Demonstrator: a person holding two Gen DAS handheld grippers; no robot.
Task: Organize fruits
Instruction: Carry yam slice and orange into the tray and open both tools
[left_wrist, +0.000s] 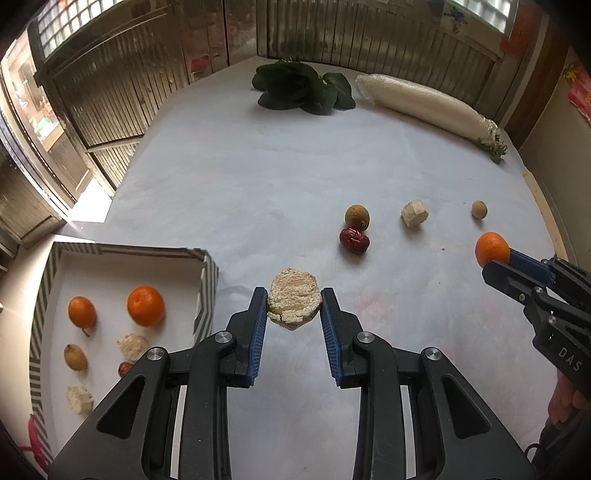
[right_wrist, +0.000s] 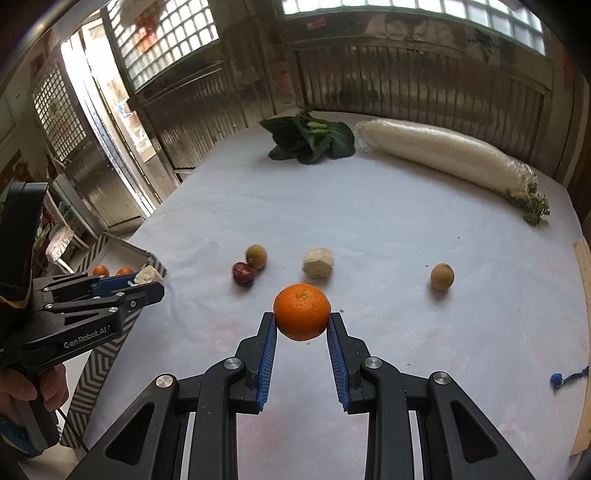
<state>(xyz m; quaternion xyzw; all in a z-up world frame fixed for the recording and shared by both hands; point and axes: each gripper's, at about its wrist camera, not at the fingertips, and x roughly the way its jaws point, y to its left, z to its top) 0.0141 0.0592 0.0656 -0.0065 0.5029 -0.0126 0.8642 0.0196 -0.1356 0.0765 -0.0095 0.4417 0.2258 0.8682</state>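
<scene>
L tongs (left_wrist: 294, 306) gripped a crumbly beige chunk (left_wrist: 293, 303) above the bench (left_wrist: 258, 192), w/ the striped tray (left_wrist: 207, 275) just to their left. R tongs (right_wrist: 301, 319) clamped a mandarin (right_wrist: 301, 311); red date (right_wrist: 242, 273) & longan (right_wrist: 256, 256) lay beyond, touching.

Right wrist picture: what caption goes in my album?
Right gripper holds an orange above the table.
</scene>
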